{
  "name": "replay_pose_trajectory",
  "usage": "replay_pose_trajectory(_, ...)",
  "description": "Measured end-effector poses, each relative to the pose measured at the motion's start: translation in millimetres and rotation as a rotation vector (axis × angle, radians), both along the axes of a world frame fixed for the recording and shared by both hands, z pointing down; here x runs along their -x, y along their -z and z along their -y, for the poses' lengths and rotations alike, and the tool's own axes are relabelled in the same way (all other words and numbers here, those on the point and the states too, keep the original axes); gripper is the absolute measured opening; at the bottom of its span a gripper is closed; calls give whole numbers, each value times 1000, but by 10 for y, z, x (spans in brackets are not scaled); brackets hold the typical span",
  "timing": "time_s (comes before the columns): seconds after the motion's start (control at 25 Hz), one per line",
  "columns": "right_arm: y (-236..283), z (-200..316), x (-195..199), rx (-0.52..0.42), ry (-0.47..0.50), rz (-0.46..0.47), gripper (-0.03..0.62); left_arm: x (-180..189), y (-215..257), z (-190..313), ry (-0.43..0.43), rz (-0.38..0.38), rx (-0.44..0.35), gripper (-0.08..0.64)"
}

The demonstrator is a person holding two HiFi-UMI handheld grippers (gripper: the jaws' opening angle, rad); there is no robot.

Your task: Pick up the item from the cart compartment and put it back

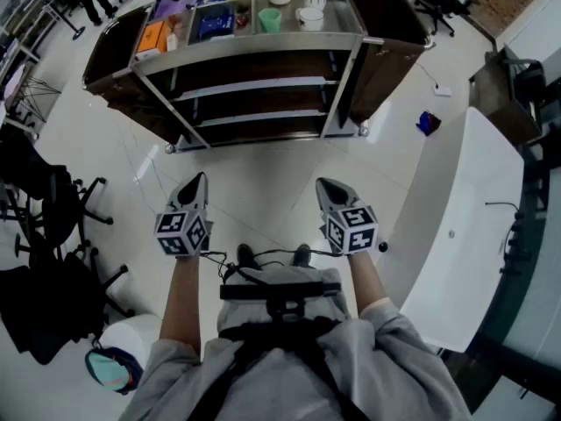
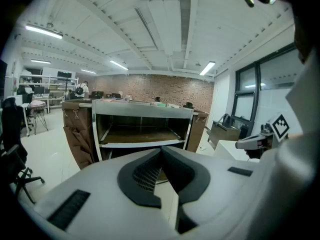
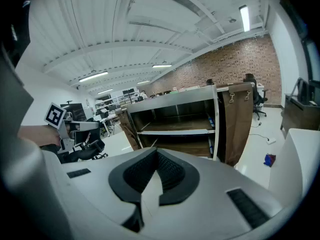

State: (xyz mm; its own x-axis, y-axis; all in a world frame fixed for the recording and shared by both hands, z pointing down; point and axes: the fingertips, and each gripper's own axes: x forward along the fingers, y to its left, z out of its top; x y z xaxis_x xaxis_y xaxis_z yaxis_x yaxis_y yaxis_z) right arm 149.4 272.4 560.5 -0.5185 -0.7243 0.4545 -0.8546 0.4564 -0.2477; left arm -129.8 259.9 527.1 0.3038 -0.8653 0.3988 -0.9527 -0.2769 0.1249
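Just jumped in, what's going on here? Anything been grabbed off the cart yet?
A person stands facing the cart with a claw in each hand. The left claw and right claw are both shut with nothing between the jaws, held low over the floor and short of the cart. The top compartments hold a green cup, a blue packet and an orange item, among other things. Neither claw holds anything yet.

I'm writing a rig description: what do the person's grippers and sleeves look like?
The left gripper and right gripper are pale grey tapering shells, each carrying a cube with black-and-white square markers. Their fingers are dark and ribbed inside. A thin black cable runs between them. The sleeves are grey, pushed up the forearms.
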Motion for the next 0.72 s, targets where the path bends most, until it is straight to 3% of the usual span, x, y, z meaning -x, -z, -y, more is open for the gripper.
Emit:
replay_pose_trajectory(0.4, 109, 382, -177, -34, 43, 14, 9, -283, 358, 223, 8, 21, -70, 0)
replay_pose_trajectory(0.72, 127, 1196, 144, -84, 31, -1, 9, -44, 347, 1079, -38, 7, -115, 0)
